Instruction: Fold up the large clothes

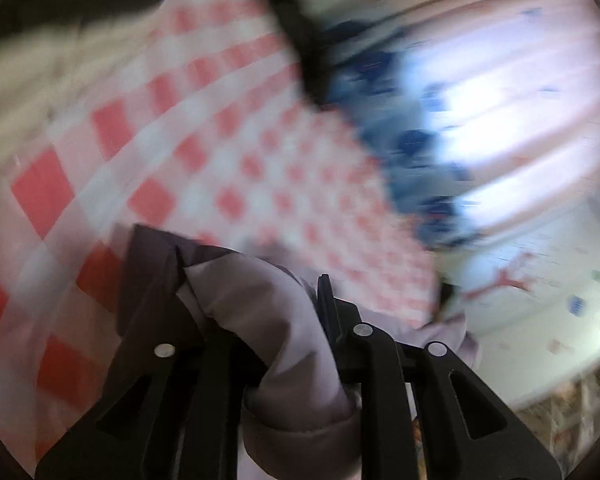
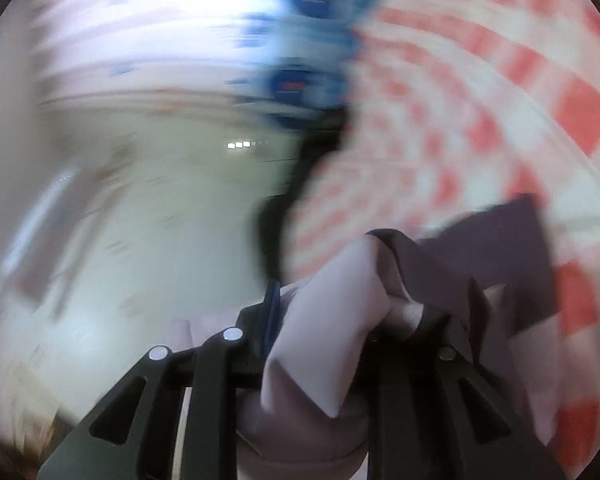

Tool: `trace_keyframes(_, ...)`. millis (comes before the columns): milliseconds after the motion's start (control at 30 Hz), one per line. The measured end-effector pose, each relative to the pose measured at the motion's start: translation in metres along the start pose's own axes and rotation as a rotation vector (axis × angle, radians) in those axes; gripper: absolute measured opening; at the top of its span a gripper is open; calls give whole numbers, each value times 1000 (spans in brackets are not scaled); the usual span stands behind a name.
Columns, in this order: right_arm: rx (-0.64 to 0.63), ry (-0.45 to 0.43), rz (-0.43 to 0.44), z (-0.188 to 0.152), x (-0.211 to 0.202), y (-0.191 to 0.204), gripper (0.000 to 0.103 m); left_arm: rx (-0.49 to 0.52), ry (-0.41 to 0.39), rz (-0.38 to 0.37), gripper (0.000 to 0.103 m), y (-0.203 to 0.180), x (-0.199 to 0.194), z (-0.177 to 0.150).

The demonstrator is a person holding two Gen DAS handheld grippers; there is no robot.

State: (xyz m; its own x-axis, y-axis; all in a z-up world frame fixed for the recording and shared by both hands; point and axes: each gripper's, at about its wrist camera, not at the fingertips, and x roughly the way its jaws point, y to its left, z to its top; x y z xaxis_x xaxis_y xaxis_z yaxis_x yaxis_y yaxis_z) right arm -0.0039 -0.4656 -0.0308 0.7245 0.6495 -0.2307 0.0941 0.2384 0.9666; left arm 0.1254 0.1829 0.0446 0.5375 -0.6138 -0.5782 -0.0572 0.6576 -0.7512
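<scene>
Both views are blurred by motion. My left gripper point(image 1: 260, 300) is shut on a bunched fold of a pale lilac padded garment point(image 1: 276, 328) with a dark grey lining. My right gripper point(image 2: 336, 312) is shut on another bunched part of the same garment point(image 2: 332, 312), its dark lining point(image 2: 496, 248) hanging to the right. The garment is lifted off the surface. A red-and-white checkered cloth point(image 1: 204, 152) fills the background in the left wrist view and also shows in the right wrist view point(image 2: 480, 120).
A blue patterned fabric point(image 1: 412, 140) lies along the checkered cloth's edge, also in the right wrist view point(image 2: 308, 40). A bright curtained window point(image 1: 520, 120) and a pale wall point(image 2: 160, 220) lie beyond. A pale mat with small prints point(image 1: 540, 304) sits at the right.
</scene>
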Motion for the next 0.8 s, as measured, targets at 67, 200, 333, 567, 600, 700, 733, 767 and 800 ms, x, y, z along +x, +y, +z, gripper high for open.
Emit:
trace_keyframes(67,66,16,-84,4,26,-38,25,-17,56,105,20,27,48,1)
trace_keyframes(200,95,8,7,10,21,-43,36,-90,97,74,24,53,66,3)
trace_keyframes(333,34,-16,94,10,1,-14,74,-192,122,-75,50,49,37,16)
trace_keyframes(567,-277,-108,-32,-11,0,75,93,-97,-163,-146,88,-7,-22,16)
trace_keyframes(600,-352,-90,-110,-18,7,87,93,11,-205,-120,88,-32,-26,6)
trace_keyframes(700,-657,-17,-382,-39,62,128,93,337,-213,-88,92,-105,-1,-30)
trace_keyframes(733,-721,9,-441,-46,79,132,93,414,-185,-80,92,-121,14,-39)
trace_keyframes(767,-779,37,-504,-50,101,137,93,516,-124,-56,92,-143,42,-52)
trace_keyframes(800,-811,52,-552,-52,120,134,93,595,-59,-21,92,-157,73,-64)
